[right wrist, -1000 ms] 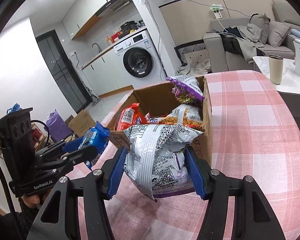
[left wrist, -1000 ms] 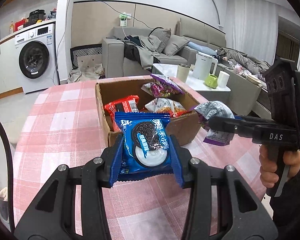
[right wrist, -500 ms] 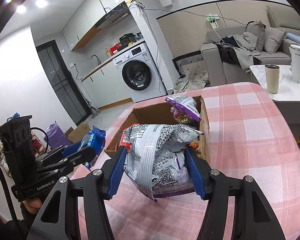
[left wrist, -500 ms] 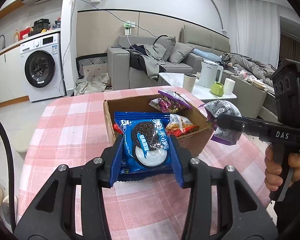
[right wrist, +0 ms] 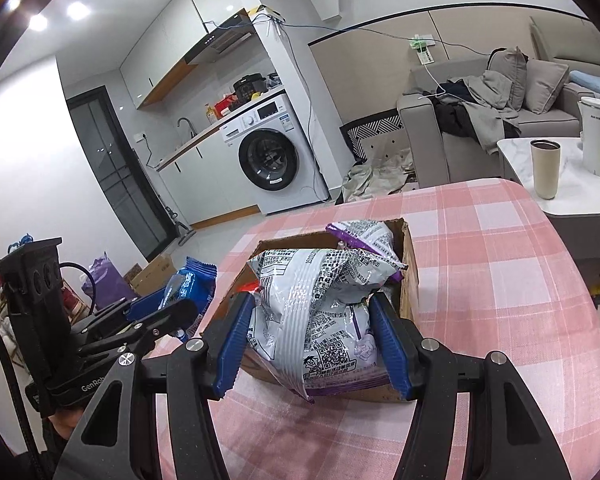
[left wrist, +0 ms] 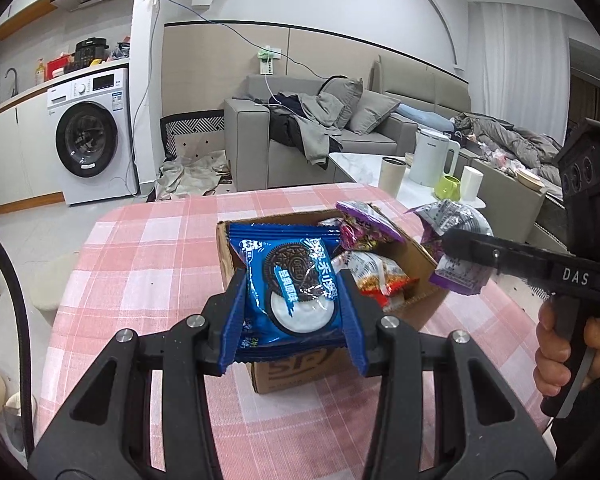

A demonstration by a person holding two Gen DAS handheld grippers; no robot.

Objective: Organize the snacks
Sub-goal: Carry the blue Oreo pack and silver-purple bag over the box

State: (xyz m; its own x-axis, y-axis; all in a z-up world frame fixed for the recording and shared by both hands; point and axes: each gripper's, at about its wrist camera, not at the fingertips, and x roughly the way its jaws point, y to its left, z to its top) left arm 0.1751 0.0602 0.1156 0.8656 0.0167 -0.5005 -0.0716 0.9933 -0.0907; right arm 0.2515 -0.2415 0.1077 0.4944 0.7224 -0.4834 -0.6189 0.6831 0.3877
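**Two snack packets held above the cardboard box**

A blue Oreo packet [left wrist: 290, 292], printed with Chinese characters and a cookie picture, is clamped between the jaws of the left gripper [left wrist: 291, 320]. A silver and purple snack bag [right wrist: 320, 320] with a QR code is gripped by the closed jaws of the right gripper [right wrist: 314, 344]. Both are held over the open cardboard box [left wrist: 416, 258], in which more snack packets [left wrist: 374, 276] are seen, on the pink checked worktop [left wrist: 148, 248]. "DAS" is read on the right gripper, "GenRob" on the left one.
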